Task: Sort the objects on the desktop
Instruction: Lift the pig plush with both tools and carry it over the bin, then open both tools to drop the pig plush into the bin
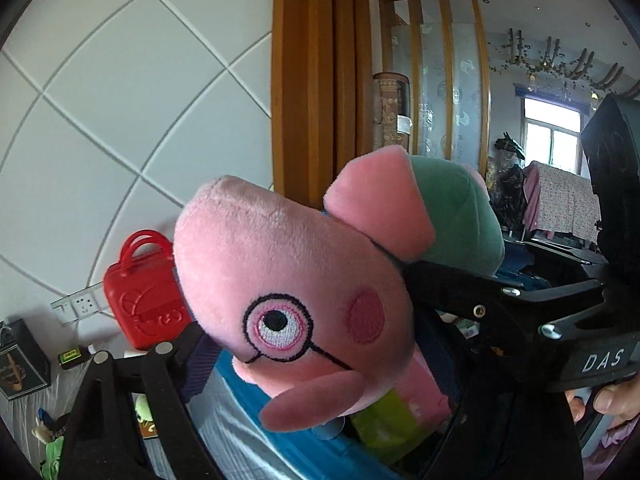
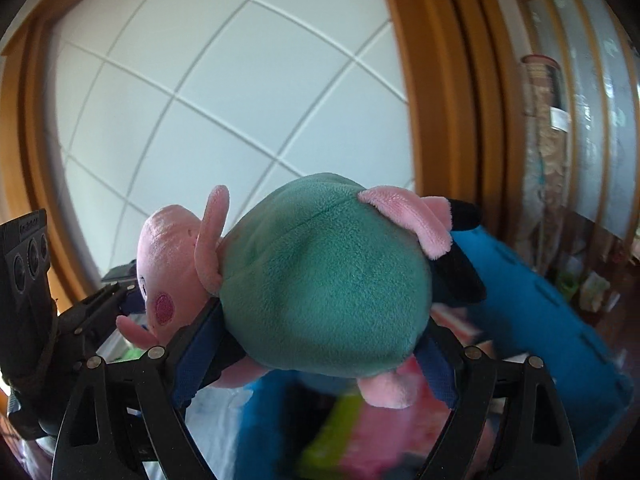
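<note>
From my left wrist camera, the only writing I can read is "DAS", white on the black body of my right gripper (image 1: 448, 292) at three o'clock; a thumb (image 1: 614, 398) shows beneath it at four o'clock. The room behind is a white panelled wall (image 1: 120, 100) from nine to twelve, with a socket plate (image 1: 78, 306) low at nine o'clock and a wooden frame (image 1: 316, 80) at twelve. A window (image 1: 552, 136) glows at two o'clock. A red toy case (image 1: 146, 300) stands at nine o'clock, and a blue bin (image 1: 256, 432) lies below at six. The plush pig (image 1: 296, 300) fills the centre, held up in the air above the bin: pink head, round embroidered glasses, a darker pink cheek, green body behind. My left gripper (image 1: 280, 360) is spread wide with the pig's head between its fingers; I cannot tell whether the pads press on it.

From my right wrist camera, no writing is legible. The same white wall (image 2: 224, 100) and wooden frame (image 2: 440, 100) run from ten to two o'clock. The blue bin (image 2: 560, 320) sits at four o'clock, blurred, with pink and green things inside. The pig (image 2: 324, 280) is central, its green body toward me, head at nine o'clock, black feet at two. My right gripper (image 2: 320, 356) pinches the green body, jaws wide around it. My left gripper (image 2: 100, 304) shows at eight o'clock by the head.
</note>
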